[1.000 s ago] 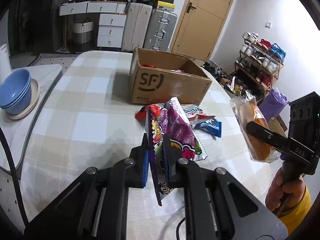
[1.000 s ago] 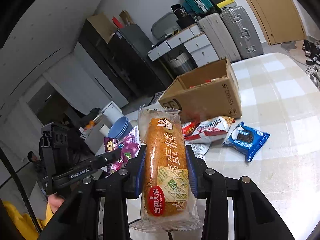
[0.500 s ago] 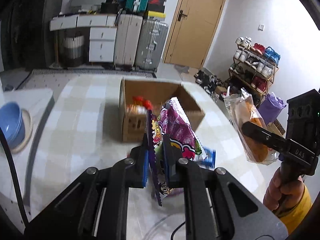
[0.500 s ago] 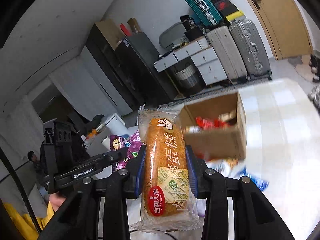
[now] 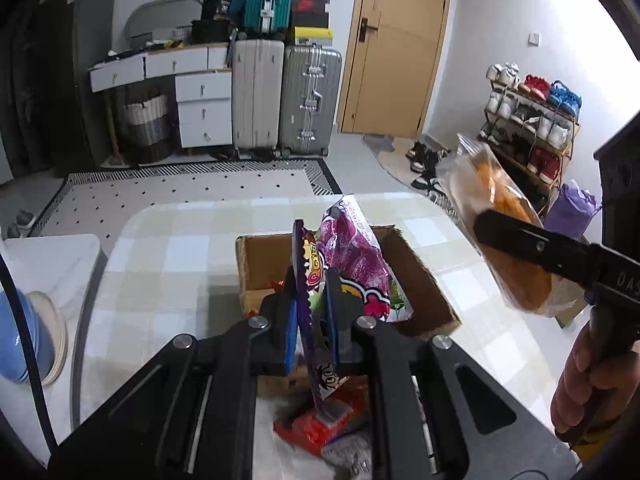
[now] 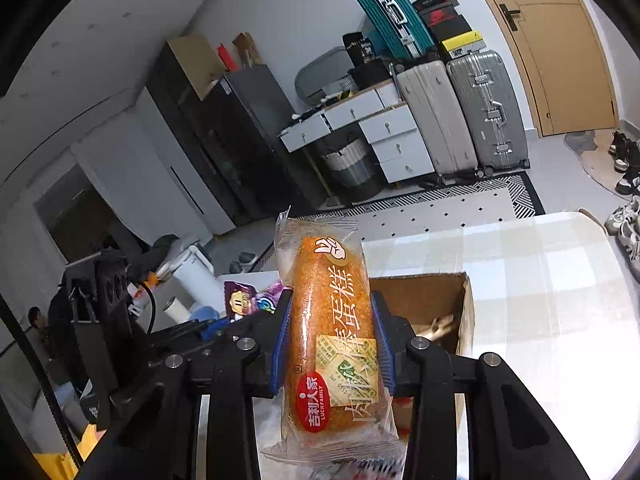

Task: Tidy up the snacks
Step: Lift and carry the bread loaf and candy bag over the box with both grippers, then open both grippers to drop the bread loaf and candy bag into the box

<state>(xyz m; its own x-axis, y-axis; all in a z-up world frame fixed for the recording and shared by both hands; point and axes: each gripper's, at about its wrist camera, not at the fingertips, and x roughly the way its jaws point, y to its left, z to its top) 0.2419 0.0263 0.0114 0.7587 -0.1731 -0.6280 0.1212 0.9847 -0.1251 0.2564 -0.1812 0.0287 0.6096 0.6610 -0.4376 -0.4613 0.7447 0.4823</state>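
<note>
Two grippers, one packet each: the left gripper [image 5: 311, 320] has its fingers clamped on a purple foil snack bag [image 5: 352, 264], the right gripper [image 6: 332, 344] on a clear-wrapped orange cake loaf [image 6: 332, 320]. Both hang above one open brown cardboard box [image 5: 424, 280] on the checked worktop [image 5: 168, 264].

A purple bag [image 5: 352, 264] and a wrapped orange cake [image 6: 332, 332] are held upright above an open cardboard box [image 5: 420, 280].

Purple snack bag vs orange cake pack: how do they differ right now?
The purple snack bag is opaque and flat, pinched at its edge by the left hand-held gripper. The orange cake pack is clear wrap and plump, clamped across its middle by the right hand-held gripper. Both are held near the cardboard box.
</note>
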